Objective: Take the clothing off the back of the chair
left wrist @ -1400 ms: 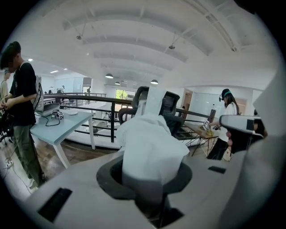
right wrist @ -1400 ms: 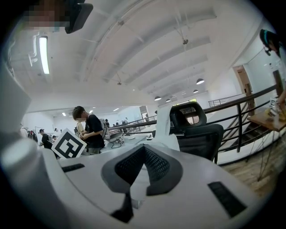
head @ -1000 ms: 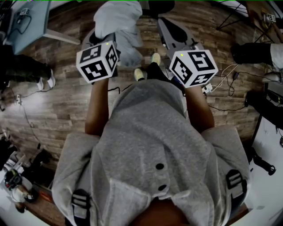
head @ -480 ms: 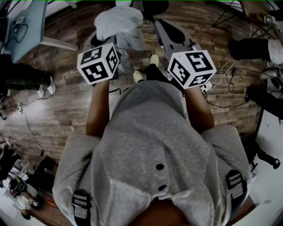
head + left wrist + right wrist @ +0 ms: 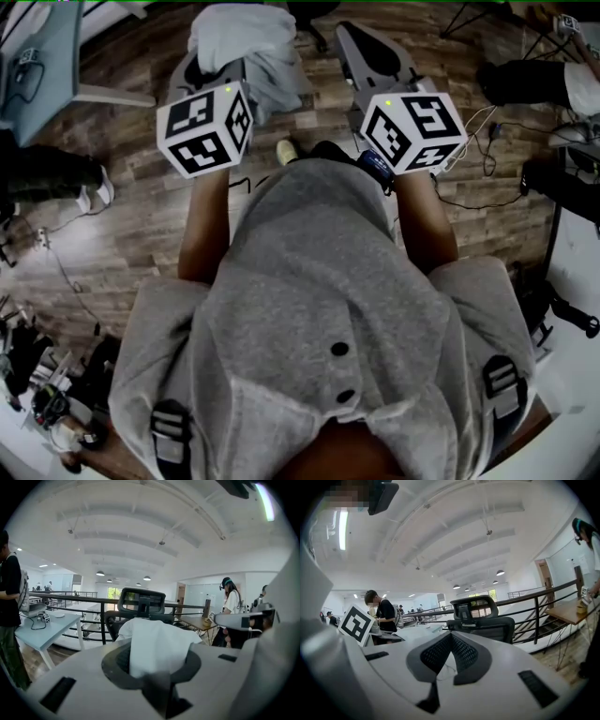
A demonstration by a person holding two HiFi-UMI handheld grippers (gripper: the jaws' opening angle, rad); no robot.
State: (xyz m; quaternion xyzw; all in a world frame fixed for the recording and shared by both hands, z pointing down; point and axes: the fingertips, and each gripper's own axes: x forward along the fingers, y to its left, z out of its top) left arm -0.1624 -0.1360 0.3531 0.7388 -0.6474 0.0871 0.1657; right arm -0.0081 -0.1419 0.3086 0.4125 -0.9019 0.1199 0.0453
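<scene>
Clothing [image 5: 234, 37]: gripping it, white and bunched, in the left gripper [image 5: 157, 674], at eleven o'clock in the head view, in front of the chair [image 5: 480, 620]. Holding the right gripper [image 5: 443, 660] pinched closed, empty. Judging it best: holding that clamp firm, lifting well clear. Showing the chair plainly only in the gripper views.

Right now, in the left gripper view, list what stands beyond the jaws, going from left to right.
Person in black → light blue table → office chair → wooden desk → person in white top. The white clothing overlaps the chair, so it is left out.
</scene>
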